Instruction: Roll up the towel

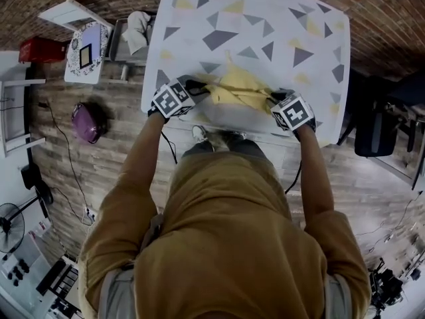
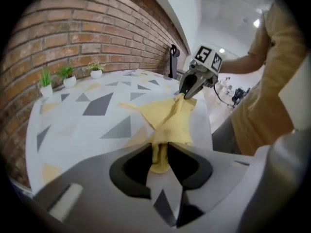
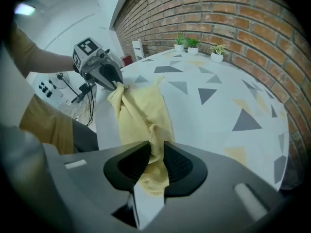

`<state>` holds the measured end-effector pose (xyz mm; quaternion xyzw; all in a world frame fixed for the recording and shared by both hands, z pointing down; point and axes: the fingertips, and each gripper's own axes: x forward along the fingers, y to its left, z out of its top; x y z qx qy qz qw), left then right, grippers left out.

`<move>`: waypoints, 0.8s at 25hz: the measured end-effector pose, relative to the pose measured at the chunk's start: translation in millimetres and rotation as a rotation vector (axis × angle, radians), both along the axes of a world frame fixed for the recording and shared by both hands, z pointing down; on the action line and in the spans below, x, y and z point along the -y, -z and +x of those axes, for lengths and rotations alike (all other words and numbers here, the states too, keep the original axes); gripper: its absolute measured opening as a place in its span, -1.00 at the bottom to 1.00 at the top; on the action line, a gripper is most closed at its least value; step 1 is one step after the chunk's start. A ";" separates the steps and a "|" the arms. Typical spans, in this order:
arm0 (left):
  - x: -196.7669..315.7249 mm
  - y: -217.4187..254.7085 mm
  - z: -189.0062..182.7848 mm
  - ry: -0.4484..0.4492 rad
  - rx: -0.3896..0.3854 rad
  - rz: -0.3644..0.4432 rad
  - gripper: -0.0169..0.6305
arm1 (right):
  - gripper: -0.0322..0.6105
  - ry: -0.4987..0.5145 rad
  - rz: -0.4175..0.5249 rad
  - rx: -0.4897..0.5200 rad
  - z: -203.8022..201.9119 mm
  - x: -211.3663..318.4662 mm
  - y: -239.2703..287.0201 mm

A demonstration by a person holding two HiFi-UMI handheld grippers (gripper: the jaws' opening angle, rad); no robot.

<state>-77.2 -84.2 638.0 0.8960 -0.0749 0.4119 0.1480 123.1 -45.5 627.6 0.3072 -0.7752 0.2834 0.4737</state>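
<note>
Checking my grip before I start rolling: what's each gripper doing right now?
Left gripper: closed on one end of the yellow towel.
Right gripper: closed on the towel's other end.

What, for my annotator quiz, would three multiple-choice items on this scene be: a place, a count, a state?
1. Where is the towel? A. at the table's near edge B. at its far edge C. on the floor
2. How many potted plants stand on the table? A. one B. three C. five
3. What is the left gripper doing? A. open, empty B. shut on the towel C. gripping a pot
Key: 1 A, bunched there in the head view; 2 B, three pots line the far edge; 3 B, yellow cloth sits pinched between its jaws.
</note>
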 end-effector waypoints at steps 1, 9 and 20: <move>-0.6 -0.4 -2.7 -0.021 0.040 0.054 -0.45 | -0.67 -0.001 0.017 -0.016 2.0 0.5 0.5; 3.3 -1.4 -10.3 0.024 0.115 0.169 -0.45 | -0.65 -0.009 0.090 -0.081 6.9 3.1 -7.9; -9.6 49.8 32.5 -0.001 0.008 0.341 -0.45 | -0.63 -0.021 0.210 -0.074 14.6 7.7 30.4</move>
